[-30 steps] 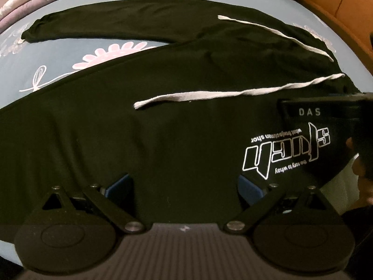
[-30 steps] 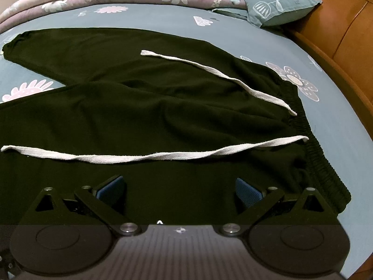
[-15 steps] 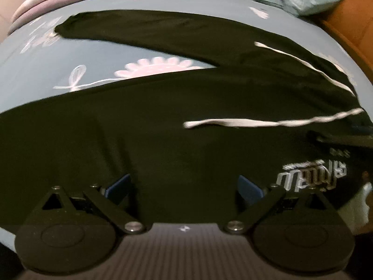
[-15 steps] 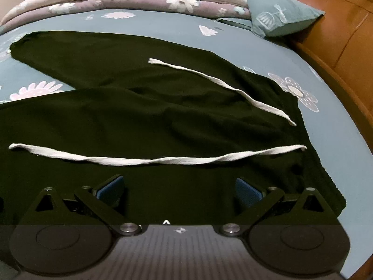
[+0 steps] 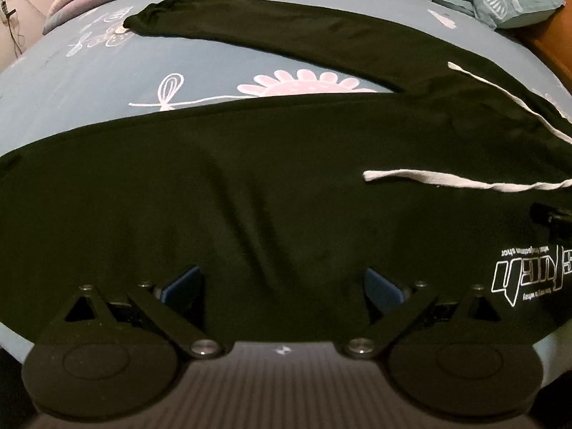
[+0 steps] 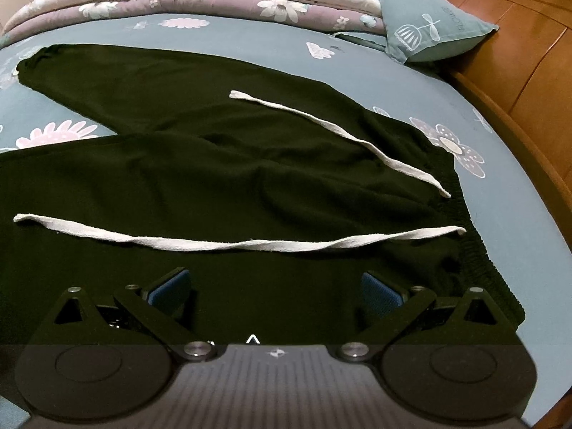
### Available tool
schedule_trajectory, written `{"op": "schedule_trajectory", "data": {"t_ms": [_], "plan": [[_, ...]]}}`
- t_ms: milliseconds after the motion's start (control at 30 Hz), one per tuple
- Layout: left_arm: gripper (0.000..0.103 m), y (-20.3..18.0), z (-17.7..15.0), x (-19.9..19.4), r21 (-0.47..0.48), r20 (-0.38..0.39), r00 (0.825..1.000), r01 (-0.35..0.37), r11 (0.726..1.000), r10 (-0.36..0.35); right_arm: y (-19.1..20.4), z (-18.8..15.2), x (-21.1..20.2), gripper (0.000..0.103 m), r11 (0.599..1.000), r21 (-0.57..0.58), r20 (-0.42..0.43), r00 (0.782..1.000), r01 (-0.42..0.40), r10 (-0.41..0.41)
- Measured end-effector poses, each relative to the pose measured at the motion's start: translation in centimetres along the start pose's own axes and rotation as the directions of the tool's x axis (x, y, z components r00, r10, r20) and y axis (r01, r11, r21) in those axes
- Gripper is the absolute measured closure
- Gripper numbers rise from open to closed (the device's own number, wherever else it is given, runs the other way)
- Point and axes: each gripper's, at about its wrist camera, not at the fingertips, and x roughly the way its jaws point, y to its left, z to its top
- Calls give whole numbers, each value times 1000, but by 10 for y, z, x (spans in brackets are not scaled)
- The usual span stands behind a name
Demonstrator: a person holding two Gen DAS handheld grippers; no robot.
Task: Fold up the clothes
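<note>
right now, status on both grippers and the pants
Left gripper and right gripper: jaws open, holding nothing. Black pants spread flat on the bed, unfolded. White drawstrings lying loose across the fabric.

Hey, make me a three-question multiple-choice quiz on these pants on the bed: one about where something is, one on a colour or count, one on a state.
1. Where does the elastic waistband lie in the right wrist view?
A. at the right end of the pants
B. under the pillow
C. off the bed

2. How many white drawstring ends lie on the black pants?
A. one
B. two
C. four

3. How do the jaws of the right hand-held gripper stand?
A. shut on a drawstring
B. shut on the waistband
C. open, holding nothing

Answers:
1. A, the ribbed band borders the pants' right end.
2. B, a near drawstring and a far drawstring show.
3. C, the blue pads sit wide apart over the fabric.
</note>
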Motion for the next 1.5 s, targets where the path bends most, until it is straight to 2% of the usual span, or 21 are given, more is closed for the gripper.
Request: {"op": "schedule_trajectory", "data": {"t_ms": [233, 400, 500, 600, 633, 767, 833, 933, 1067, 1167, 1333, 1500], "plan": [[5, 0, 0, -14, 2, 49, 999, -1, 1000, 1, -4, -1, -1, 0, 1000, 17, 13, 1000, -13, 12], [5, -2, 3, -21, 0, 71, 997, 36, 999, -36, -30, -10, 3, 0, 993, 115, -2, 1000, -3, 4], [5, -2, 4, -19, -3, 67, 997, 38, 999, -37, -55, -20, 10, 0, 981, 193, -45, 999, 6, 3], [5, 3, 4, -20, -21, 62, 997, 43, 999, -42, -79, -29, 14, 0, 964, 266, -77, 996, -20, 42], [5, 6, 4, -21, -28, 68, 997, 39, 999, -37, -86, -31, 15, 0, 957, 290, -86, 995, -25, 52], [5, 29, 8, -26, -81, 90, 996, -2, 997, 10, -101, -31, 12, 0, 934, 355, -84, 996, 49, -20], [5, 44, 11, -27, -118, 94, 994, -35, 992, 46, -101, -30, 8, 0, 924, 383, -59, 998, 13, 11], [5, 60, 11, -21, -154, 71, 994, -71, 986, 82, -96, -28, 8, 0, 925, 376, -48, 996, -47, 70], [5, 67, 5, -7, -157, 22, 996, -83, 984, 88, -86, -25, 13, 0, 944, 328, -70, 996, -26, 52], [3, 68, 1, 6, -165, -23, 998, -59, 985, 56, -83, -23, 14, 0, 952, 305, -79, 996, -5, 31], [3, 66, 0, 3, -169, -11, 999, -52, 984, 51, -83, -24, 19, 0, 958, 287, -102, 995, 10, 21], [3, 80, 1, -1, -186, 2, 996, -87, 979, 89, -81, -24, 19, 0, 959, 281, -103, 995, 20, 9]]}}
